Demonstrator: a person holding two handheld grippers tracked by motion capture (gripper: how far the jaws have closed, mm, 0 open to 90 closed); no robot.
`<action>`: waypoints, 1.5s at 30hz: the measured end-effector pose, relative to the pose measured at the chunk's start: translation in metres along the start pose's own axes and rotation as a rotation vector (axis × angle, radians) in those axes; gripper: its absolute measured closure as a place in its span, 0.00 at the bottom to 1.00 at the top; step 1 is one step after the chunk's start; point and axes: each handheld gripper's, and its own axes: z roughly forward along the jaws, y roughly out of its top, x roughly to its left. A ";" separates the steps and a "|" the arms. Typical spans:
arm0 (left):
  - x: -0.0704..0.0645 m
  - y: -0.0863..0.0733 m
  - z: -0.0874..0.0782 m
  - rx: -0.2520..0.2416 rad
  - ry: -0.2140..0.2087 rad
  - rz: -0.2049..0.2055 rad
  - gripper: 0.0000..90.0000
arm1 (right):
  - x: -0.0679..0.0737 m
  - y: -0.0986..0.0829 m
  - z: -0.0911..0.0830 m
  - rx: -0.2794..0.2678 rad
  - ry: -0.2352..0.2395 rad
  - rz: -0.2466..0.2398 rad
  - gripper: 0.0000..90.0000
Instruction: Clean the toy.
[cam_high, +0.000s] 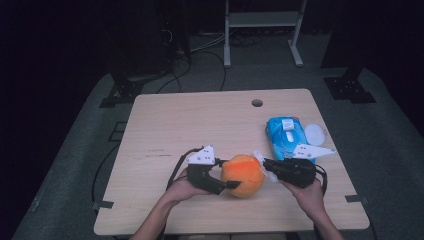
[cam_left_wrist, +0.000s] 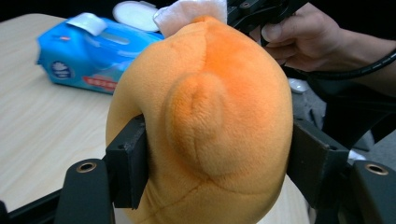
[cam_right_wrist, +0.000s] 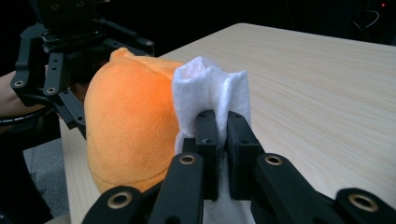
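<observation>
A: What sits around the orange plush toy (cam_high: 242, 175)?
B: A blue wipes pack (cam_high: 286, 136) just beyond it, a white lid (cam_high: 314, 133) beside that; its label is too blurred to read.
A: And the grippers?
B: The left gripper (cam_high: 231, 185) clamps the toy's sides. The right gripper (cam_high: 263, 164) pinches a white wipe (cam_right_wrist: 212, 88) against the toy, hiding its far side.

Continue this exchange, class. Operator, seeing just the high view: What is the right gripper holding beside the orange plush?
Observer: The right gripper pinches a folded white wipe between shut fingers.
Operator: Does the wipe touch the plush?
Observer: In the right gripper view it rests against the side of the orange plush.
Operator: And the left grip?
Observer: The left gripper squeezes the plush, one finger on each side.
</observation>
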 end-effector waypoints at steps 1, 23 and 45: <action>0.002 -0.002 -0.002 0.003 0.006 -0.007 0.34 | 0.000 0.001 0.004 0.002 0.002 0.000 0.93; 0.016 -0.021 0.014 0.032 0.121 -0.125 0.35 | 0.017 0.011 0.032 0.041 -0.009 -0.102 0.93; 0.002 -0.021 0.026 0.062 0.105 -0.036 0.36 | 0.002 0.008 0.024 0.060 -0.066 -0.109 0.93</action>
